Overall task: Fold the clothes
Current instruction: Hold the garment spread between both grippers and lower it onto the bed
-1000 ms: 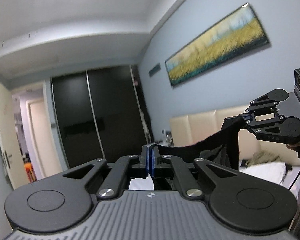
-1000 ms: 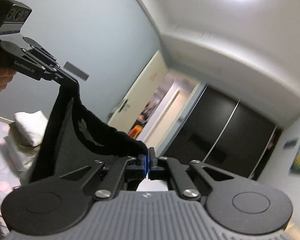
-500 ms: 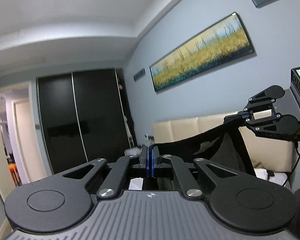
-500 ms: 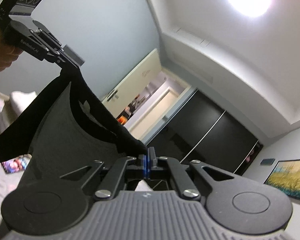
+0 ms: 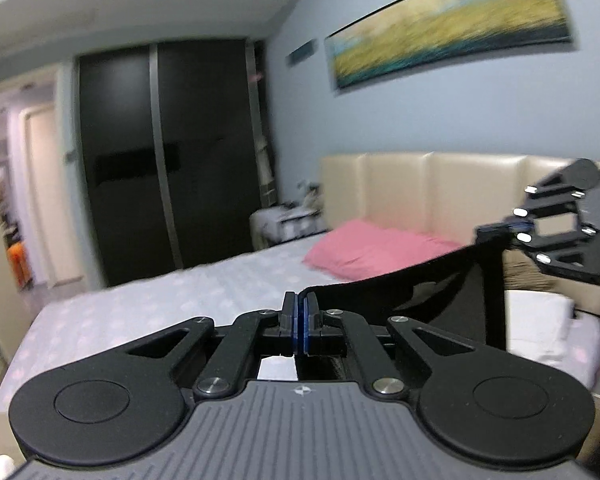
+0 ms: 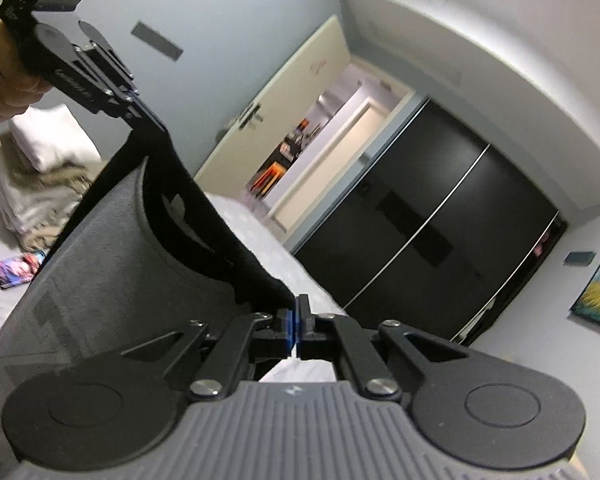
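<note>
A black garment (image 5: 440, 300) with a dark grey inside (image 6: 120, 260) hangs stretched between my two grippers, above the bed (image 5: 180, 304). In the left wrist view my left gripper (image 5: 300, 300) is shut on one top corner of the cloth. At the right of that view my right gripper (image 5: 490, 232) pinches the other corner. In the right wrist view my right gripper (image 6: 296, 310) is shut on the black hem. My left gripper (image 6: 150, 122) grips the far corner at the upper left, and a hand (image 6: 4, 80) carries it.
A pink pillow (image 5: 372, 252) lies by the beige headboard (image 5: 420, 188). A pile of folded pale clothes (image 6: 40, 176) and a colourful packet (image 6: 18, 270) sit on the sheet. A dark sliding wardrobe (image 5: 168, 160) and an open door (image 6: 284, 92) stand beyond the bed.
Both grippers have come down and tipped forward with the garment still held. The bed and the pink pillow have come into the left wrist view.
</note>
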Available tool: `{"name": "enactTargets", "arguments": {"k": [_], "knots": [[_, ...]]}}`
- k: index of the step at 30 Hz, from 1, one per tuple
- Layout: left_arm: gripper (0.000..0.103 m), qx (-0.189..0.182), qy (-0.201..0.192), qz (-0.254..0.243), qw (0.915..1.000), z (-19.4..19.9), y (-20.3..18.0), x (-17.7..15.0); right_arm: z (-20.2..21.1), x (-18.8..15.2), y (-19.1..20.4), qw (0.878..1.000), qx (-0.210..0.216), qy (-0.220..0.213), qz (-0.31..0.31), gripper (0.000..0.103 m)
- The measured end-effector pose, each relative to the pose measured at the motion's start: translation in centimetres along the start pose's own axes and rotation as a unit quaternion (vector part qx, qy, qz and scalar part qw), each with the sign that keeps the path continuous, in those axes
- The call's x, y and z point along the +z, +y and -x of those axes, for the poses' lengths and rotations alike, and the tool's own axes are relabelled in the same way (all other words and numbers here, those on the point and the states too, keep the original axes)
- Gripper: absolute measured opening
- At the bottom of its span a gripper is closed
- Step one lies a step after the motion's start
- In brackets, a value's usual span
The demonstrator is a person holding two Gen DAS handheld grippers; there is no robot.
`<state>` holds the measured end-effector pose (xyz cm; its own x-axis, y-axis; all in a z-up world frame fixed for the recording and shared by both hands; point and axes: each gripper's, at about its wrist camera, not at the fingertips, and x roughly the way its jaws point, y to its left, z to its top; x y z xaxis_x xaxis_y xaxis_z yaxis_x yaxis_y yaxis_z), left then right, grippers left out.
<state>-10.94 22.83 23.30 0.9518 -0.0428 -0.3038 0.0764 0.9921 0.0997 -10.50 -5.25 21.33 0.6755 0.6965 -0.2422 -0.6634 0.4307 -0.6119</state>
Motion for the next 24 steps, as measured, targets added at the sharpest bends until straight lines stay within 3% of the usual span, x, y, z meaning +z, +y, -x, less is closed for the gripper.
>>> {"name": "enactTargets", "arguments": {"k": [3, 6, 13, 20, 24], "knots": [[0.001, 0.04, 0.027, 0.0, 0.9989, -6.8, 2.3, -0.5, -7.7, -1.3, -1.1, 1.0, 0.009, 0.017, -0.014, 0.002], [0.001, 0.056, 0.068, -0.012, 0.996, -13.6, 3.8, -2.3, -16.2, -3.4, -1.5, 0.998, 0.022, 0.047, -0.03, 0.002], [0.001, 0.076, 0.184, 0.008, 0.9799, -27.3, 7.6, -12.4, -32.4, -11.6, 2.2, 0.985, 0.071, 0.145, -0.061, 0.002], [0.001, 0.102, 0.248, 0.029, 0.963, -34.3, 8.8, -20.5, -40.6, -18.7, 6.6, 0.967, 0.101, 0.213, -0.093, 0.002], [0.002, 0.114, 0.286, 0.046, 0.9503, -36.7, 7.4, -23.2, -43.2, -19.9, 8.0, 0.957, 0.114, 0.238, -0.118, 0.002]]}}
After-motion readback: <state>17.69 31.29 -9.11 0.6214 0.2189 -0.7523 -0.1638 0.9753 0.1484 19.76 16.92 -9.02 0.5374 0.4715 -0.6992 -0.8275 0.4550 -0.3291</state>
